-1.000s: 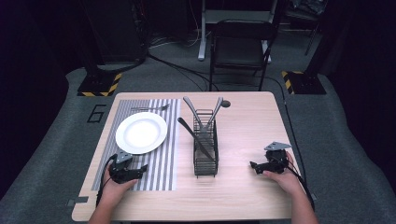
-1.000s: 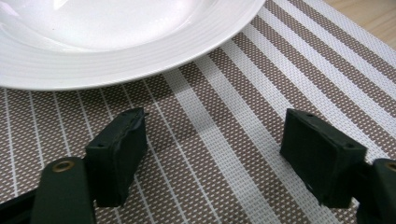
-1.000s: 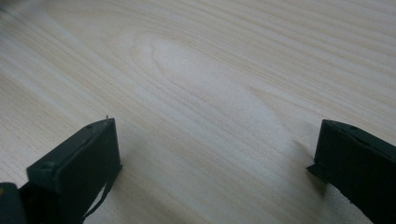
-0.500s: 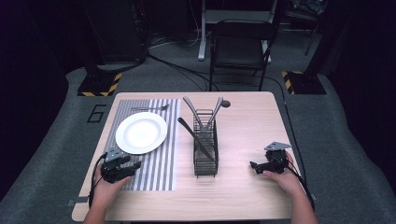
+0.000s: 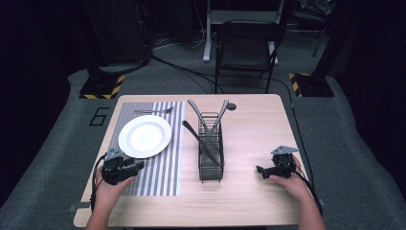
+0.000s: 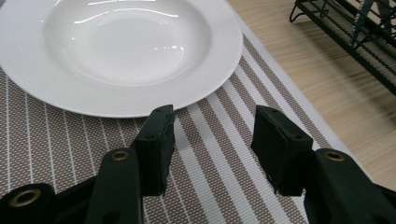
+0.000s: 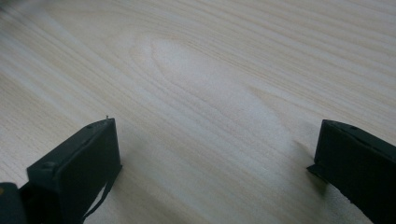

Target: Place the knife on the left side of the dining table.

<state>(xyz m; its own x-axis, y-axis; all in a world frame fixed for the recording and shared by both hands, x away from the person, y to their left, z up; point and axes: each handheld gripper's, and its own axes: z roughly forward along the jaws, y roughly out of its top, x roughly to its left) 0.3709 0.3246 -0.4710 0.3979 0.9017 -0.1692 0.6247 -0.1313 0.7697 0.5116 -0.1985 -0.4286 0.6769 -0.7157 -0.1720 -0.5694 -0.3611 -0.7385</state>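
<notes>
Hovering over the striped woven placemat (image 6: 224, 154) near the surface's front-left corner, left hand-held gripper (image 6: 212, 140), jaws just narrowing on nothing, faces round white ceramic plate (image 6: 121, 51); right hand-held gripper (image 7: 215, 154) gapes.

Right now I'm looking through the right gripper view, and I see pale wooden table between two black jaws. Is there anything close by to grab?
Observer: Yes. In the high view a black wire basket stands on the pale wooden table just left of your right gripper, apart from it.
Operator: Ooh, what's inside?
Observer: Grey metal utensils, their handles sticking out of the far end.
Operator: And my other hand?
Observer: The left gripper hovers over a striped placemat beside a round white plate. Its jaws have just been closing with nothing between them.
</notes>
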